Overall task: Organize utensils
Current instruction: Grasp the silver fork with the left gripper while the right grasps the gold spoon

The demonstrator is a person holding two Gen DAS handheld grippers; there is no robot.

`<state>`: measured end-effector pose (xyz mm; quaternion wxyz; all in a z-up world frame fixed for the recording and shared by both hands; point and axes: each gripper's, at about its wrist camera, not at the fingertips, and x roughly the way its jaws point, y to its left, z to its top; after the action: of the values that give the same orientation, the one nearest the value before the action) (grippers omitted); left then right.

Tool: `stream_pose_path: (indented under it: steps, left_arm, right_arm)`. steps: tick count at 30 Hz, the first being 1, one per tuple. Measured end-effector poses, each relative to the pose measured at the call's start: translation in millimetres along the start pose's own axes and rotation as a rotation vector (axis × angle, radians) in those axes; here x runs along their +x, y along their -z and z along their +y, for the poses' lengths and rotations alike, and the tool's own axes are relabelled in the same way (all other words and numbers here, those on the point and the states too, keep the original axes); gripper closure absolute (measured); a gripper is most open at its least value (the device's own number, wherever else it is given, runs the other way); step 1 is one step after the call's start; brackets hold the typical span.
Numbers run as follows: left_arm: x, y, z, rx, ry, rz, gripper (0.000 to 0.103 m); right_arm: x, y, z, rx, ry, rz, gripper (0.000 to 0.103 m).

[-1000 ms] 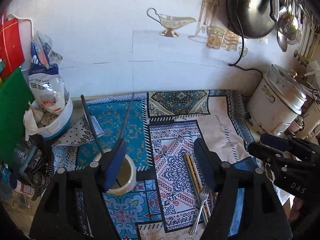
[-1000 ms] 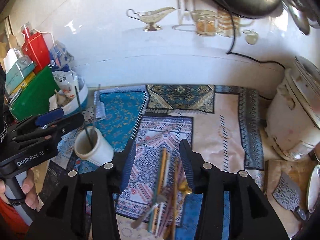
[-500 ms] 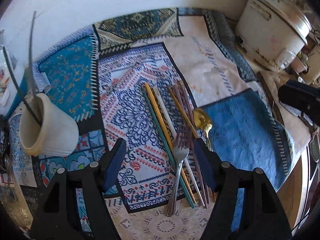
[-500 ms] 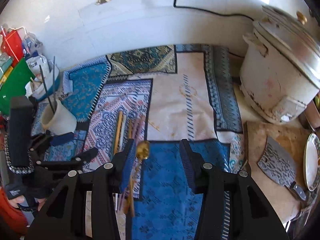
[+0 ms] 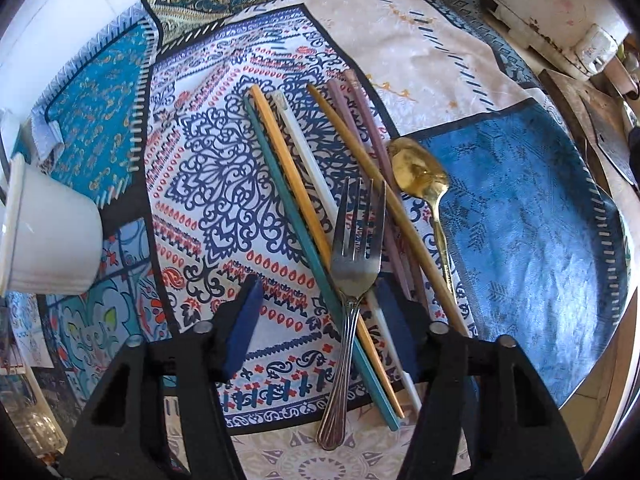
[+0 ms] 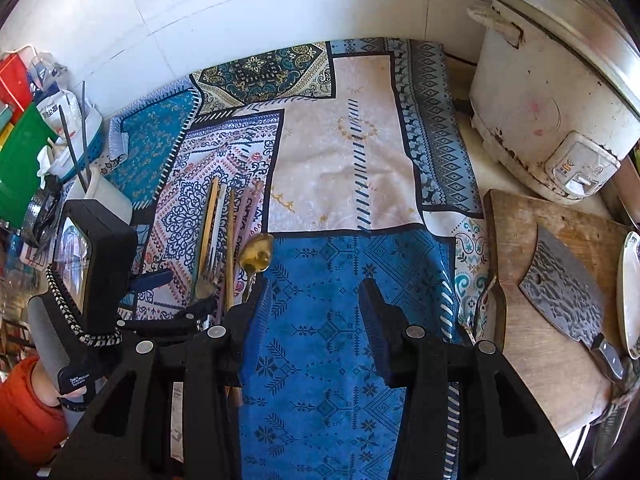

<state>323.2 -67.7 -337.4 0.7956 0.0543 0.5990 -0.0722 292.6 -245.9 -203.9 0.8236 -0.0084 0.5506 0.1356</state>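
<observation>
Steel fork [image 5: 352, 264] lies between the narrowing, not yet touching left tool [image 5: 320, 312] pads.

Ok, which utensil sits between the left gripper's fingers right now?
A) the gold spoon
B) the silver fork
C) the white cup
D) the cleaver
B: the silver fork lies on the chopsticks with its handle running between the open left gripper fingers, not yet pinched.

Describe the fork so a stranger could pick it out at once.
On the patterned cloth, beside the white cup, lies a bundle of coloured chopsticks. The fork lies across them, the only silver piece with tines, left of the gold spoon.
</observation>
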Motion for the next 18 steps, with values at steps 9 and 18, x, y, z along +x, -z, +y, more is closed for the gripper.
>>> stream_pose_path:
  steps: [9,18]
  left_arm:
    - [-1,-2,2,0.002,0.034,-0.029,0.080]
    - [-17,-3,38,-0.118,0.153,-0.065,0.081]
  right_arm:
    - [16,0,3,0.000,-0.012,0.030,0.061]
    - [55,-1,17,-0.025,-0.042,0.115,0.061]
